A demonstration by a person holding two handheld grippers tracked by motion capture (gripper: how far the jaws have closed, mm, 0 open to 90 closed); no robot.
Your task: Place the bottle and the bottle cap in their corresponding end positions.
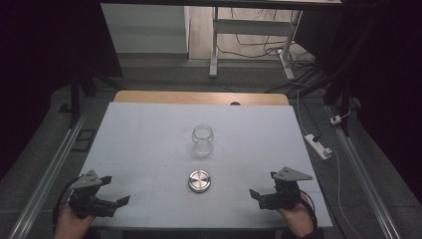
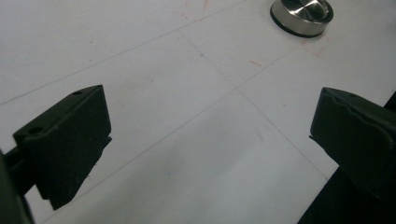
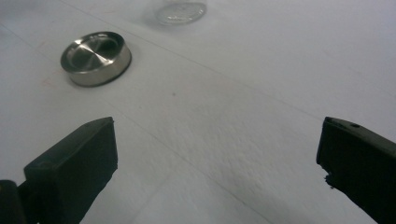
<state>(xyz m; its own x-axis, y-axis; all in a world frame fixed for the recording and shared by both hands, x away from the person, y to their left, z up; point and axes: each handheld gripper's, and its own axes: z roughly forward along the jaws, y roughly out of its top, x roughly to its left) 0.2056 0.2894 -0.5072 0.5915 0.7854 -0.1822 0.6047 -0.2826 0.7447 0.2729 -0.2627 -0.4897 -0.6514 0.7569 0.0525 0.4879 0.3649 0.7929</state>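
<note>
Left gripper [image 1: 113, 191] at 7 o'clock, right gripper [image 1: 262, 185] at 5: both jaws spread, holding nothing. Metal lid [image 1: 199, 180] lies between them, centre-near. Glass jar [image 1: 203, 141] upright at 12 beyond it, uncapped. Judged: start; next, pinch the lid's rim.

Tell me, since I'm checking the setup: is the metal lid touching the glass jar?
Apart. The high view shows bare table between the metal lid and glass jar.
</note>
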